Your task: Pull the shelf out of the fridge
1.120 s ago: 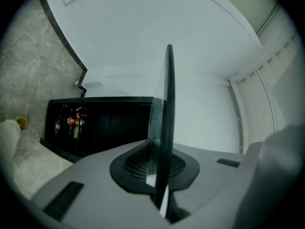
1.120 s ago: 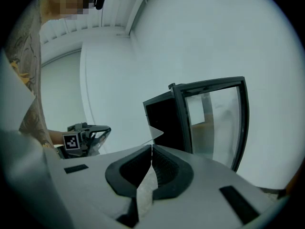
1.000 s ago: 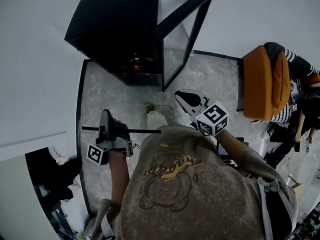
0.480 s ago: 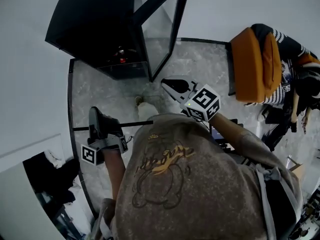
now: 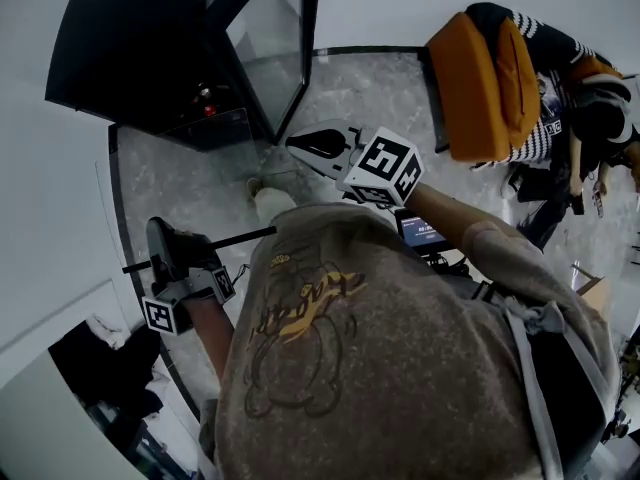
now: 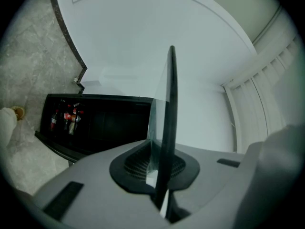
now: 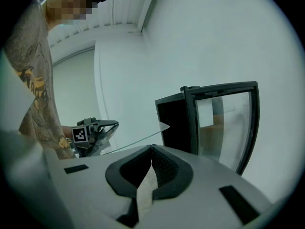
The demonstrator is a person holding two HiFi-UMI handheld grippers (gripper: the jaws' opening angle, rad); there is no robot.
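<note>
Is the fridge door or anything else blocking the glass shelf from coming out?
No, nothing visible is in the way. The shelf is already outside the fridge. The left gripper and the right gripper hold it over the floor, both shut on its edges. The door stands open, off to the side.

Black fridge (image 5: pixel 130 48) on marbled floor (image 5: pixel 370 98)

Dim cool even light, soft shadows, strong fisheye bending, black corners in gripper views
</note>
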